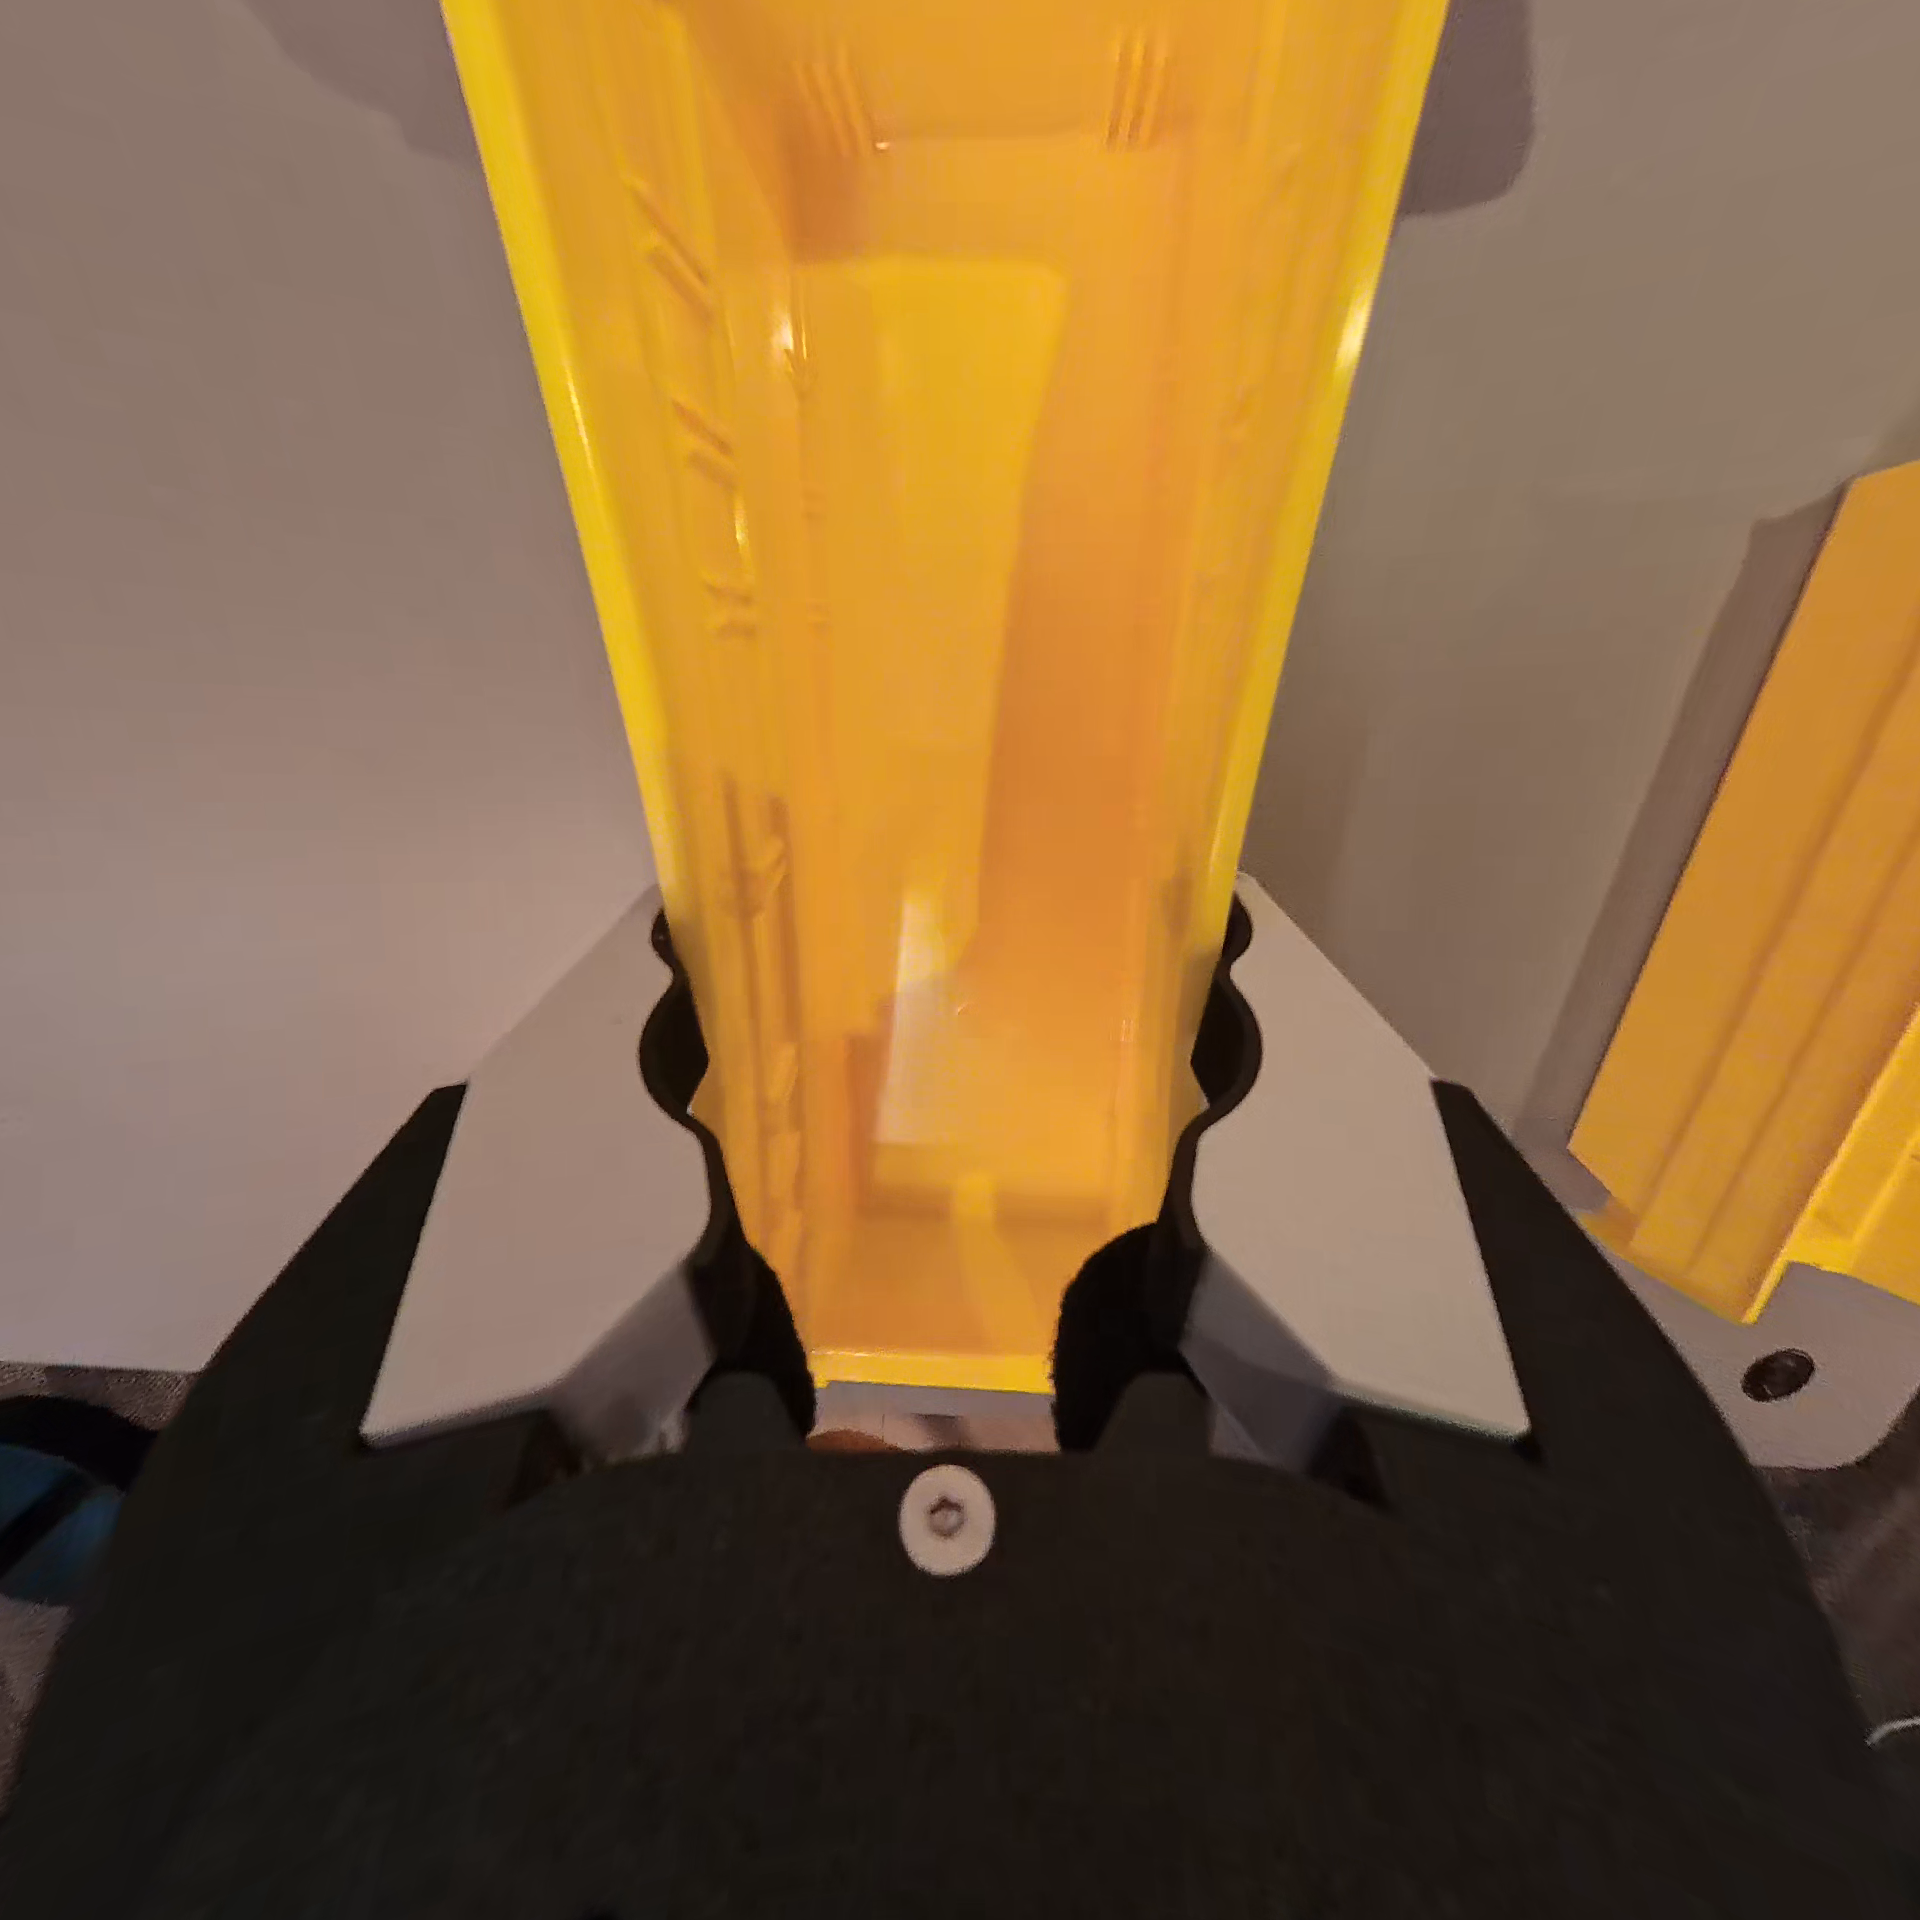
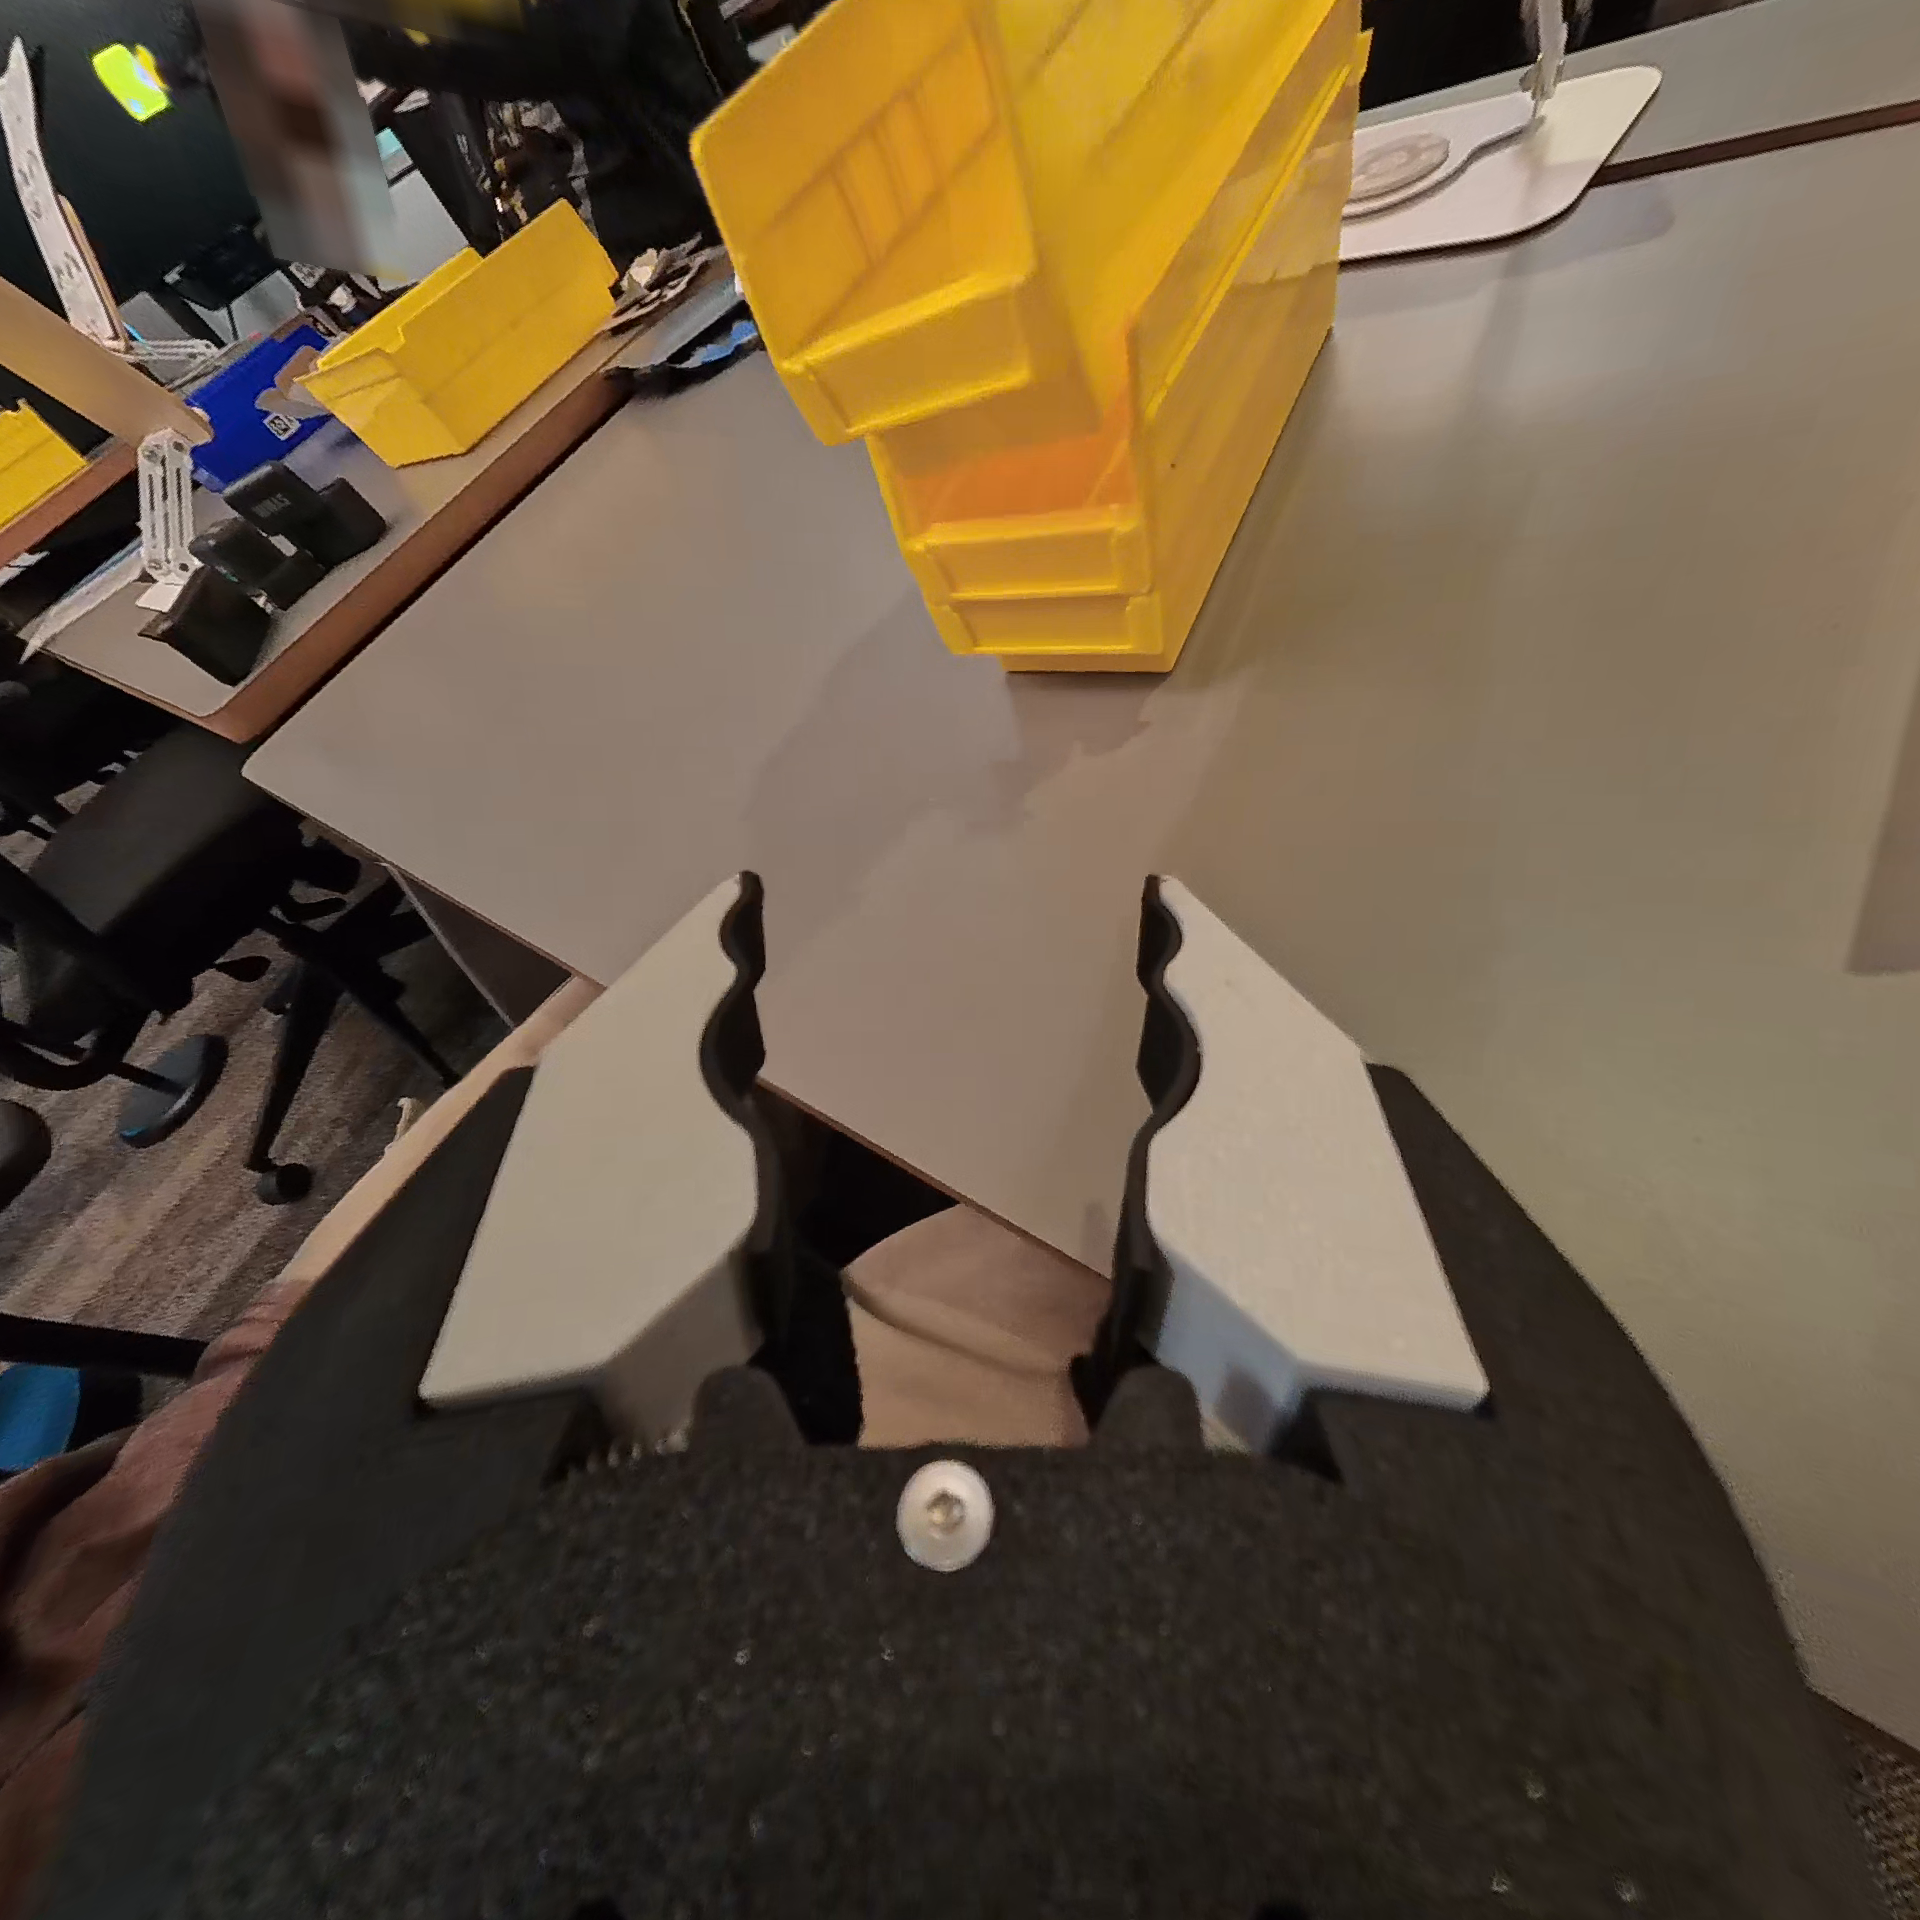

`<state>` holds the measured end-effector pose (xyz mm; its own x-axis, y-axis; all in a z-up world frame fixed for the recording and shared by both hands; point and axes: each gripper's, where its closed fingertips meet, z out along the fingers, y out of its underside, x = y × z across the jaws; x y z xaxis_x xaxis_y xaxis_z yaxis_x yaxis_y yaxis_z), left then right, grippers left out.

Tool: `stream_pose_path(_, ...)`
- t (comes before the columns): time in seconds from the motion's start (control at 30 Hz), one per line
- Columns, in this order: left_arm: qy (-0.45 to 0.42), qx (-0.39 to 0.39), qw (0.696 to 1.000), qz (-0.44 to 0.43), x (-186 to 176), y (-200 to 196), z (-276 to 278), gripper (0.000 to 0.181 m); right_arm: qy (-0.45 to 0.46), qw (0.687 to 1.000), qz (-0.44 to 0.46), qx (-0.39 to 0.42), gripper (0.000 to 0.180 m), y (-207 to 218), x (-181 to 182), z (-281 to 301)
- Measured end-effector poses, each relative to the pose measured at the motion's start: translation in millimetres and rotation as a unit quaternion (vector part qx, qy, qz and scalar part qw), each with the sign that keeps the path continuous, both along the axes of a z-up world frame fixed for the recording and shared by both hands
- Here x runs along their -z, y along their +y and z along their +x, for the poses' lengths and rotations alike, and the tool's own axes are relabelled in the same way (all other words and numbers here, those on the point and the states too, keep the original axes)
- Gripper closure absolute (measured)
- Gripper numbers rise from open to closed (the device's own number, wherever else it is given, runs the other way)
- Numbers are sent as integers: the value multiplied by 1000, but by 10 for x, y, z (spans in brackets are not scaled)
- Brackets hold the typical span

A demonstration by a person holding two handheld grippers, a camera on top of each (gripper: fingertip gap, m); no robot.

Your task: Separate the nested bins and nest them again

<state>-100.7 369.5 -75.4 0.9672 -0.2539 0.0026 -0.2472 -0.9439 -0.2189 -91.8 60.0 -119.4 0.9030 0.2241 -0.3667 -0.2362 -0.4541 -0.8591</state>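
Note:
My left gripper [image 1: 951,914] is shut on the end of a long yellow bin [image 1: 935,520]. The bin runs forward from the jaws with its open inside facing the camera. A second yellow bin [image 1: 1766,935] lies at the right edge. In the right wrist view, nested yellow bins [image 2: 1039,582] stand mid-table, and one yellow bin [image 2: 883,239] is tilted with its front end raised above them. The left gripper does not show there. My right gripper [image 2: 948,888] is open and empty over the near edge of the grey table [image 2: 1507,831], well short of the bins.
A white base plate with a stand [image 2: 1486,156] lies at the table's far right. A neighbouring table at left holds another yellow bin [image 2: 468,332], a blue object [image 2: 244,410] and black blocks [image 2: 281,540]. Office chairs [image 2: 156,935] stand on the carpet at left.

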Motion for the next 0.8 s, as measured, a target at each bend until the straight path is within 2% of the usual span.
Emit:
stream_pose_path(0.43, 39, -5, 999, 1, 372, 182, 109, 76, -7, 999, -30, -35, 108, 24, 145, -167)
stream_pose_path(0.7, 32, -2, 999, -4, 549, 178, 130, 49, -13, 998, -42, -44, 108, 2, 203, -172)
stream_pose_path(0.8, 35, 25, 999, -5, 554, 147, 124, 42, -10, 998, -46, -46, 108, 11, 222, -171)
